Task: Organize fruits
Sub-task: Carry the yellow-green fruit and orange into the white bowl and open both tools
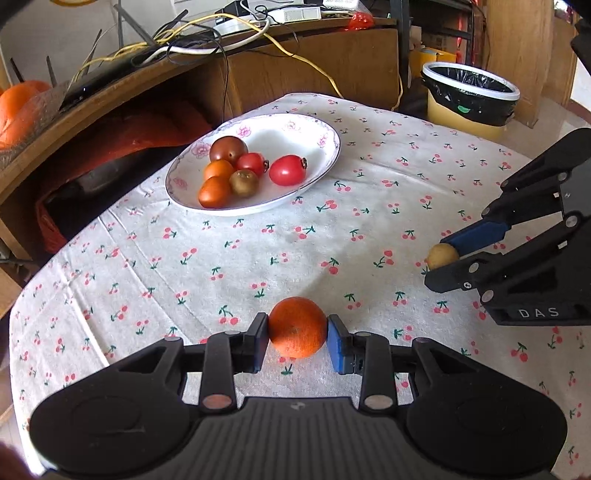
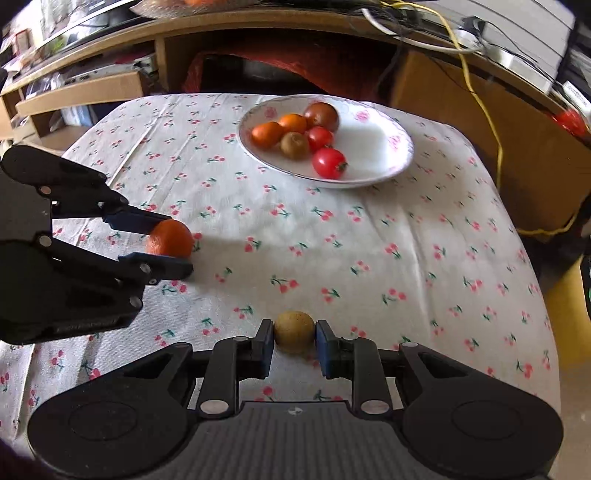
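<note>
On my far left a wooden shelf (image 1: 92,110) carries a tangle of cables (image 1: 207,33), and below it my left gripper (image 1: 297,341) has its jaws clamped on an orange (image 1: 297,326), pads pressed to either flank. From the right wrist view that orange (image 2: 170,238) sits pinched low over the tablecloth (image 2: 332,240); whether it touches the cloth, I cannot tell. Moving right, the cherry-print tablecloth (image 1: 258,258) spreads under everything, and on its far side stands the plate (image 1: 314,129), white with pink flowers on the rim. In the plate I count six fruits bunched to one side: two small oranges (image 1: 216,181), a dark tomato (image 1: 228,148), a small red tomato (image 1: 252,162), a kiwi (image 1: 243,182), and a bigger red tomato (image 1: 287,170) lying just apart from the cluster. The rest of the plate (image 2: 369,147) is bare white. Further right, my right gripper (image 2: 294,338) has its jaws closed on a small yellow-brown fruit (image 2: 294,331), held near my edge of the cloth, well apart from the plate. The left wrist view shows that same fruit (image 1: 441,255) at the fingertips of the right gripper (image 1: 443,258). Behind it, off the table, stands a bin (image 1: 469,99) lined with a black bag.
</note>
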A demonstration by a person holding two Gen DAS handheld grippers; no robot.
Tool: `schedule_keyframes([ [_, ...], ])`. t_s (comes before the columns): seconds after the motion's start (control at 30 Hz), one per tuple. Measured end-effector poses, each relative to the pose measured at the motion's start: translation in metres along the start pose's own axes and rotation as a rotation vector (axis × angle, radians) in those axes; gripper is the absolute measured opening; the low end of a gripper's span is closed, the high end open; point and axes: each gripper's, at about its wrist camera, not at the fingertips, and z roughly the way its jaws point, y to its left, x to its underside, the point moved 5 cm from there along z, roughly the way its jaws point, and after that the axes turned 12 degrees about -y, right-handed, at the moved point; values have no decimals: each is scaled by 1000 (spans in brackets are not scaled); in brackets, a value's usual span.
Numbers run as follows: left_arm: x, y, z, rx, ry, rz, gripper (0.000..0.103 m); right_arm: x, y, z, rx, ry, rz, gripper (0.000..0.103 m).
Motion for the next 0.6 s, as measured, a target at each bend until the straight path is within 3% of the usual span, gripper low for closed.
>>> schedule_keyframes([
  [0.37, -6, -8, 3, -50, 32, 18, 41, -2, -2, 3, -15, 1, 25, 19],
  [0.6, -15, -3, -5, -129, 31, 18, 41, -18, -2, -7, -11, -49, 21, 19],
])
